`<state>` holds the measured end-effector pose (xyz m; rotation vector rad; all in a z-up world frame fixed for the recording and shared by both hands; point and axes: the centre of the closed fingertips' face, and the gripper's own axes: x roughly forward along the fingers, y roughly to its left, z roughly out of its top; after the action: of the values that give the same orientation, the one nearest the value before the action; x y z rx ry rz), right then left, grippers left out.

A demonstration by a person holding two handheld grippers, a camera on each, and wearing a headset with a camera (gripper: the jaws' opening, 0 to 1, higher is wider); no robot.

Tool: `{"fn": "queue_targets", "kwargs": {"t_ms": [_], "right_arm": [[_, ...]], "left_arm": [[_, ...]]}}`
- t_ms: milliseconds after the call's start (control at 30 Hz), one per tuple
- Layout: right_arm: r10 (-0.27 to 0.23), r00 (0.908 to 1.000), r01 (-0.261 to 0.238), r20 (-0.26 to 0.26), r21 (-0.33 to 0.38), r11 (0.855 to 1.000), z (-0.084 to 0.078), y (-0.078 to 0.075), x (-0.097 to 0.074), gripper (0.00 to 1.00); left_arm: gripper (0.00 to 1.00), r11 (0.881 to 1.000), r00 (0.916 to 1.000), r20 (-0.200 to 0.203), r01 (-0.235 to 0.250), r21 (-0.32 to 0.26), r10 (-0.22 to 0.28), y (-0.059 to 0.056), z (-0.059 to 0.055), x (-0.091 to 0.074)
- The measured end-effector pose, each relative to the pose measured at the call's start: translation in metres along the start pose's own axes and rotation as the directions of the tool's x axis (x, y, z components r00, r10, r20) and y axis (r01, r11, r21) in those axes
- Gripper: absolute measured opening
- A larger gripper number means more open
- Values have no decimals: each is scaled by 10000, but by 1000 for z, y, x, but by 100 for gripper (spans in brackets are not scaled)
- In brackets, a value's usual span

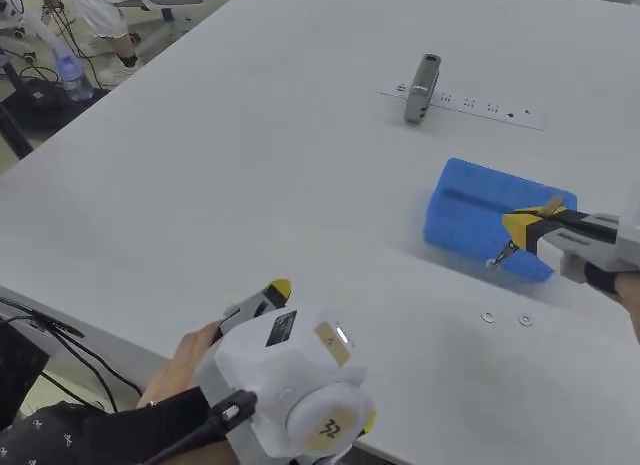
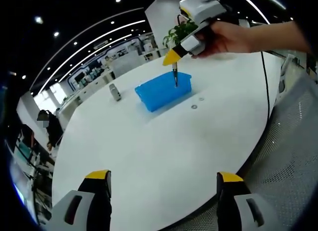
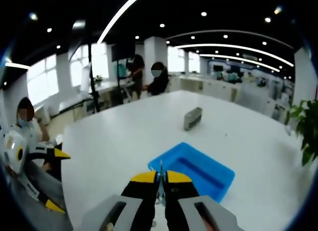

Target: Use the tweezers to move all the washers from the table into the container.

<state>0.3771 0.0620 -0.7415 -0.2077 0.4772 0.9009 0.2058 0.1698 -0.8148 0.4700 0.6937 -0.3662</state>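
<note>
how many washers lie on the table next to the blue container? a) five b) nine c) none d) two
d: one washer and another washer lie on the table beside the blue container.

My table (image 1: 250,185) is white and broad. A blue container (image 1: 470,220) sits on it toward my right. On its near side one washer (image 1: 487,317) and a second washer (image 1: 526,320) lie flat, side by side, touching neither each other nor the container. Farther off a white strip (image 1: 490,107) lies flat, and a grey bar (image 1: 422,87) rests across its left part
</note>
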Motion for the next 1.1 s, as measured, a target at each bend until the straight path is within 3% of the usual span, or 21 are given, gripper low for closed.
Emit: {"fn": "queue_targets", "kwargs": {"t_ms": [200,467,500,533,600,733,1100], "right_arm": [[-146,9996,146,226,7,9999,12,-12,12,1],[-381,9992,379,109,144,9992,6,-26,31,1],[-499,9965,493,669,106,9987,14,-30,33,1],[-424,9987,420,271,152,9990,8,-30,32,1],[-546,9978,525,373,550,9971,15,-37,35,1],[-616,9977,599,293,552,9967,11,-40,41,1],[-623,9978,633,-222,461,9969,-9,-47,58,1]], "left_arm": [[89,10000,10000,-54,3,0,-3,0,-1,0],[89,10000,9999,-146,26,6,-26,0,-3,1],[89,10000,9999,-138,25,5,-25,0,-2,1],[88,10000,9999,-127,27,-7,-28,0,-2,1],[88,10000,9999,-146,64,-24,-64,-1,-3,1],[88,10000,9998,-177,66,-11,-67,-1,-3,1],[87,10000,9996,-267,84,15,-84,-1,-4,1]]}}
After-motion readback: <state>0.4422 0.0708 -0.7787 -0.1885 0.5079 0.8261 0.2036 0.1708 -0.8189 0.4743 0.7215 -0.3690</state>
